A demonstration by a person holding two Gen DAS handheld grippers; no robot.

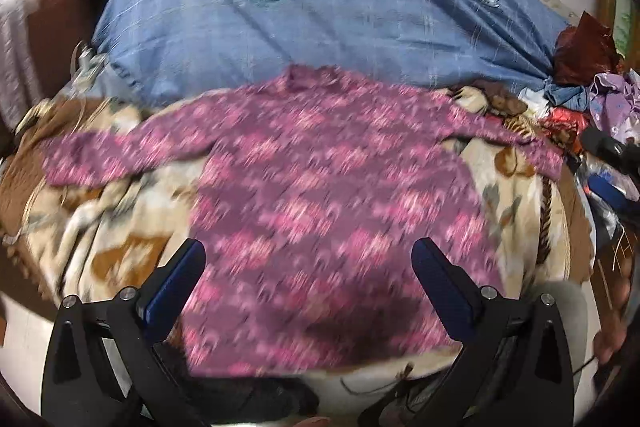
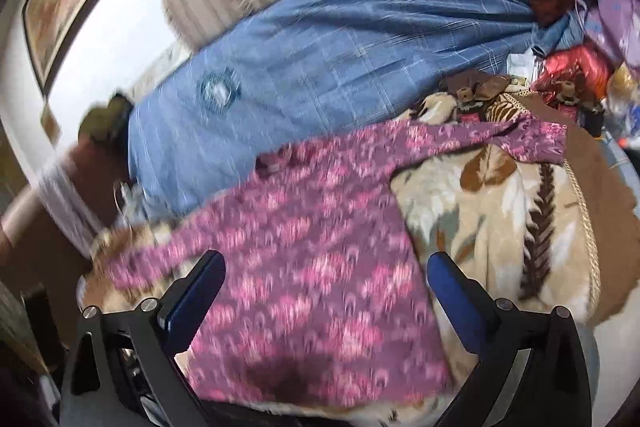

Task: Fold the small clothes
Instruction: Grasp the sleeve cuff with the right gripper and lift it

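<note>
Shirt [image 1: 320, 163] lies spread flat with sleeves out, ready for folding; your left gripper [image 1: 308, 259] and right gripper [image 2: 326, 275] hover spread wide, holding nothing.

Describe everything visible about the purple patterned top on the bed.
The purple top is a long-sleeved garment, mauve with blurred pink motifs, looking like soft knit. It lies flat and unfolded on the leaf-print blanket, sleeves spread to either side, collar reaching the blue cover. Both open grippers, left and right, hover above its hem, not gripping it.
</note>
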